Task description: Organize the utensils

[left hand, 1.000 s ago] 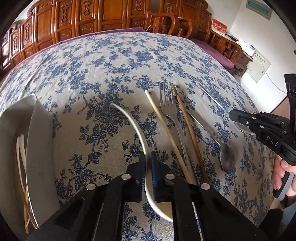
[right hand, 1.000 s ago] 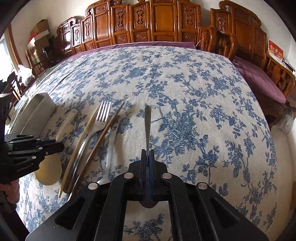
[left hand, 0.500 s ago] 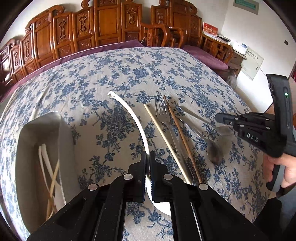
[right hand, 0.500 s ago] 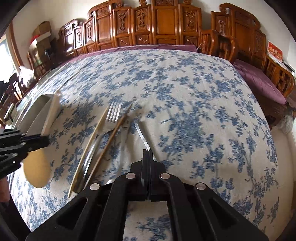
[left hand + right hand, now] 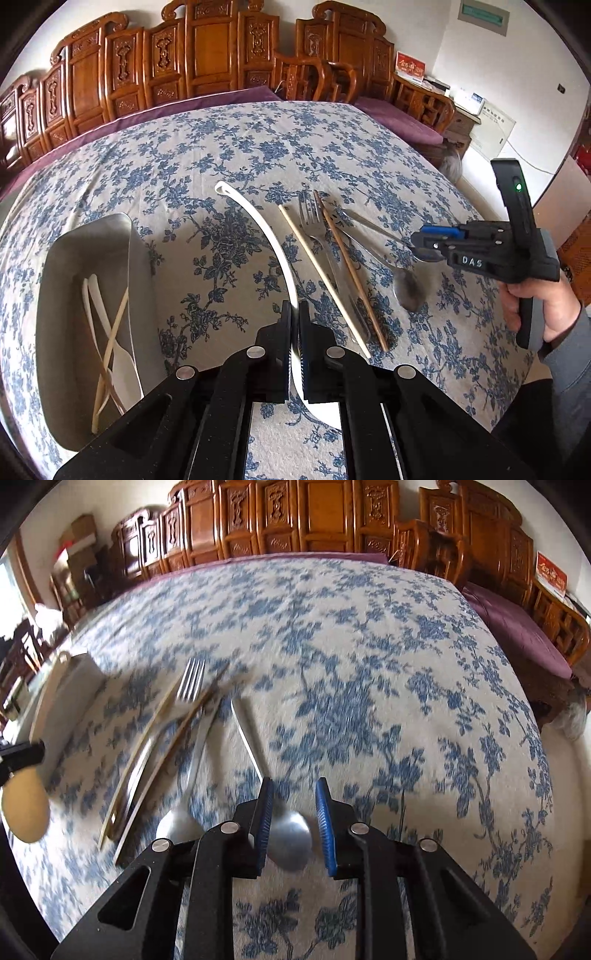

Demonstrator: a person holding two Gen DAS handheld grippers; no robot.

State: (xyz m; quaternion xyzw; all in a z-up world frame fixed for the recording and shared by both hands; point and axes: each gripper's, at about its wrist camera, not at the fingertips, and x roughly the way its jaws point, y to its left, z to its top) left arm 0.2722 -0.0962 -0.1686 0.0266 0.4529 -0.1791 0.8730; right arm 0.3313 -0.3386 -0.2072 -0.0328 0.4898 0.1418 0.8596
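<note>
Left gripper (image 5: pixel 294 325) pinches the long white spoon (image 5: pixel 258 229) near its bowl (handle waving far out), so it might snag the tray (image 5: pixel 92 229) rim, while the right gripper (image 5: pixel 294 812) hangs open over a metal spoon (image 5: pixel 288 834).

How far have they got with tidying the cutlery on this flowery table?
Partly done. The metal tray already holds a white utensil and some chopsticks. In hand: the left hand-held gripper is shut on a white spoon. The right hand-held gripper is open, with a metal spoon lying between its fingers. Left on the cloth: a fork, two chopsticks and another metal spoon.
</note>
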